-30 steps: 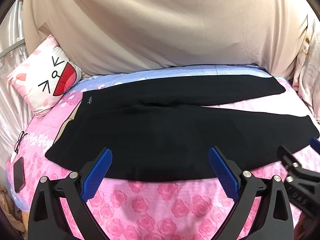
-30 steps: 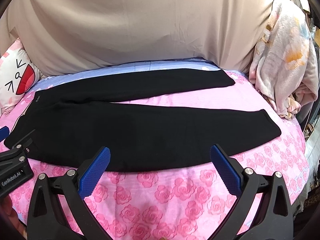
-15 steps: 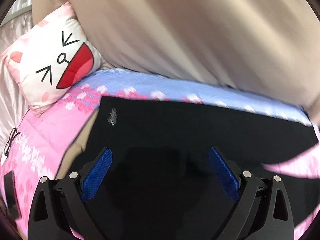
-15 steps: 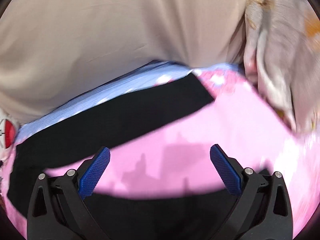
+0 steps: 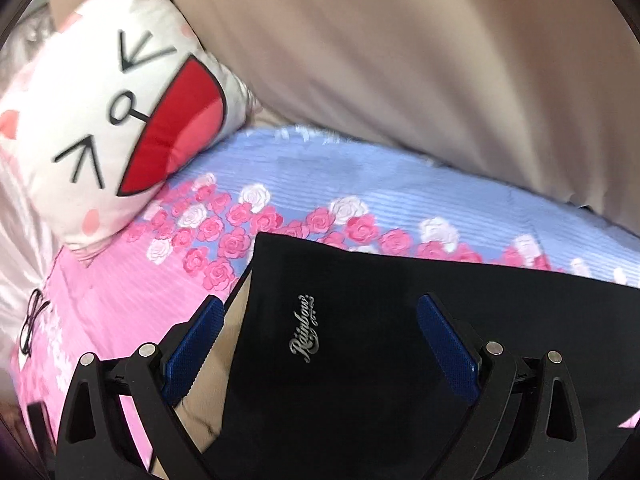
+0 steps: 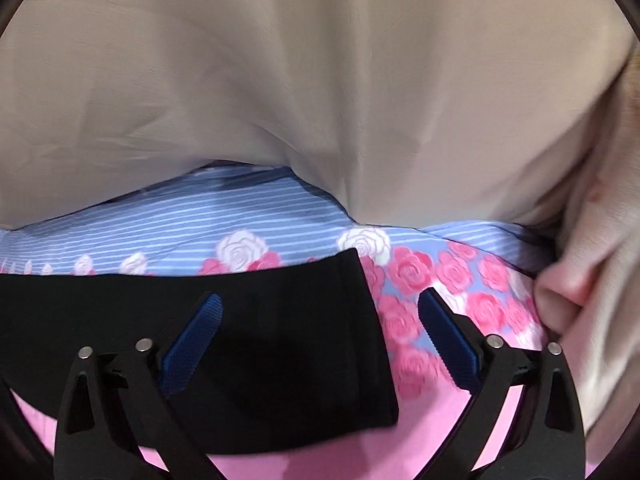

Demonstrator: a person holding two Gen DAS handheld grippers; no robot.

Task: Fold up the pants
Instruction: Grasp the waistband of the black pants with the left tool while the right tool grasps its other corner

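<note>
Black pants lay flat on a bed sheet printed with pink roses and, toward the far side, blue stripes. In the left wrist view, the left gripper hung tilted down over the waistband end, its jaws wide apart and nothing between the blue pads; a silver script logo on the cloth lay between the two fingers, and a strip of tan lining showed at the waist opening beside the left finger. A white cartoon-face pillow stood at the upper left, near the waistband but apart from it. In the right wrist view, the right gripper hung over the cuff end of one leg, its jaws spread wide though just drawn in slightly, pressing on nothing; the left finger stood over the black cloth and the right finger over bare sheet just past the cuff edge. A beige drape filled the background of both views.
</note>
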